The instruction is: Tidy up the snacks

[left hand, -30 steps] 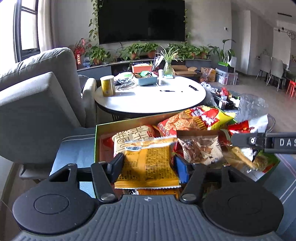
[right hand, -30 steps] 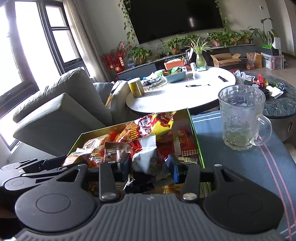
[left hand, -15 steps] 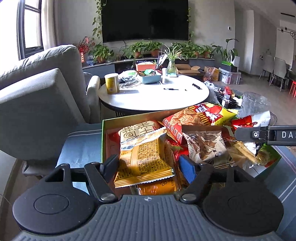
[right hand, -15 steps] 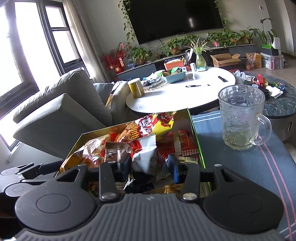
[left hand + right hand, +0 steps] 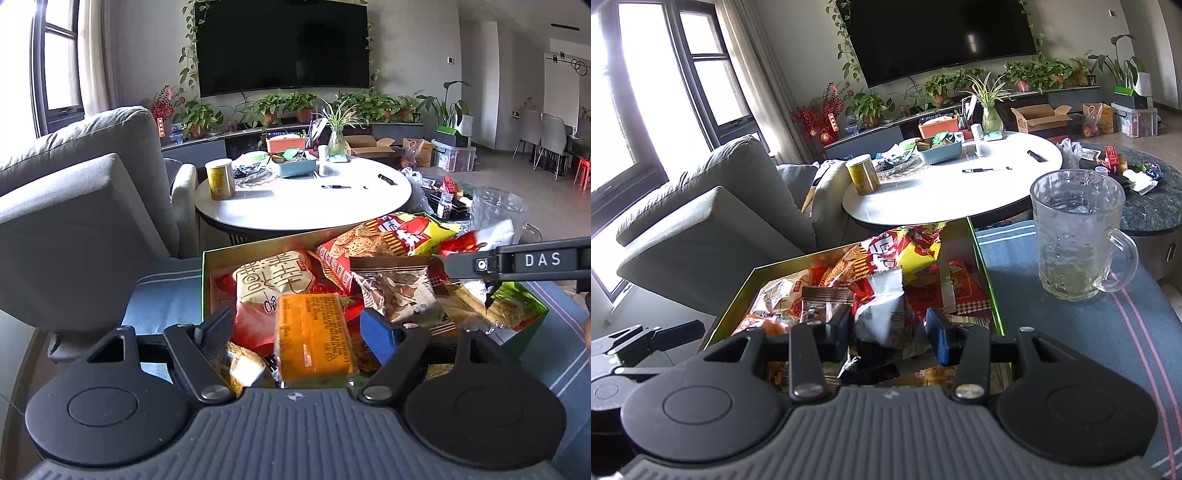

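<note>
Both grippers (image 5: 299, 334) (image 5: 892, 332) angle down over snack box (image 5: 205, 280).

Daylight glares through the window (image 5: 646, 122), perhaps overexposed; fisheye edges bend, focus sharp.

The box (image 5: 207, 280) of snacks has green outer walls and a shiny gold inside. In it lies an orange packet (image 5: 314, 338) covered in fine dark print, beside a cream bag (image 5: 273, 277) with bold black characters and a red edge. A brown-and-white bag (image 5: 395, 291) shows a patchy flake pattern under a plain brown top strip. Behind it, a red and yellow bag (image 5: 391, 236) pictures speckled tan crackers. In the right wrist view a white-and-grey packet (image 5: 882, 314) stands among red wrappers. The cloth (image 5: 1071, 332) under the clear, textured glass mug (image 5: 1075, 232) is blue with pink stripes. The round counter (image 5: 303, 203) is white; the can (image 5: 220, 179) on it is yellow.
</note>
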### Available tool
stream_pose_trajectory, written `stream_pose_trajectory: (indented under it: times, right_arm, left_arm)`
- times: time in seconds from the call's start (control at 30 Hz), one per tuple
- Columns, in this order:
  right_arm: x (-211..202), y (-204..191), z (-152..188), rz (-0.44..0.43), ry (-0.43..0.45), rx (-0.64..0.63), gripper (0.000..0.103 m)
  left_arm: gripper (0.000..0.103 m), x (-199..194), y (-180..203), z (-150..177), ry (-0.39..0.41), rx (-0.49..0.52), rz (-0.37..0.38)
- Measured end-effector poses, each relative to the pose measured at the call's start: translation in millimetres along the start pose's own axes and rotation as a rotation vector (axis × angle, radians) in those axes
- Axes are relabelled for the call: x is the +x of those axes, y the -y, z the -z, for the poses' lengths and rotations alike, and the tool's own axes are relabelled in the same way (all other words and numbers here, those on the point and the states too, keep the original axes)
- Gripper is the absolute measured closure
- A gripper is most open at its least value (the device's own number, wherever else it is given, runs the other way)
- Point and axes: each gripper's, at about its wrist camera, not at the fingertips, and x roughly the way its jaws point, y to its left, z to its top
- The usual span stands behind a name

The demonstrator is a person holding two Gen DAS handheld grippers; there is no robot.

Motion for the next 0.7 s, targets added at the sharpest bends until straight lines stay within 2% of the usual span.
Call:
stream_pose_trajectory:
  times: [0.4,0.7]
  right_arm:
    - [-12.4,2.4,-2.2,0.021,0.044,0.040,0.018]
    - [-37.4,-9.7,1.7,-0.003,0.065,0.017,0.018]
  left_arm:
    - [0.029,-10.9,5.1,0.1,0.006,0.003,0.004]
    - [0.024,-42.2,8.7,3.1,0.042,-0.018,-0.005]
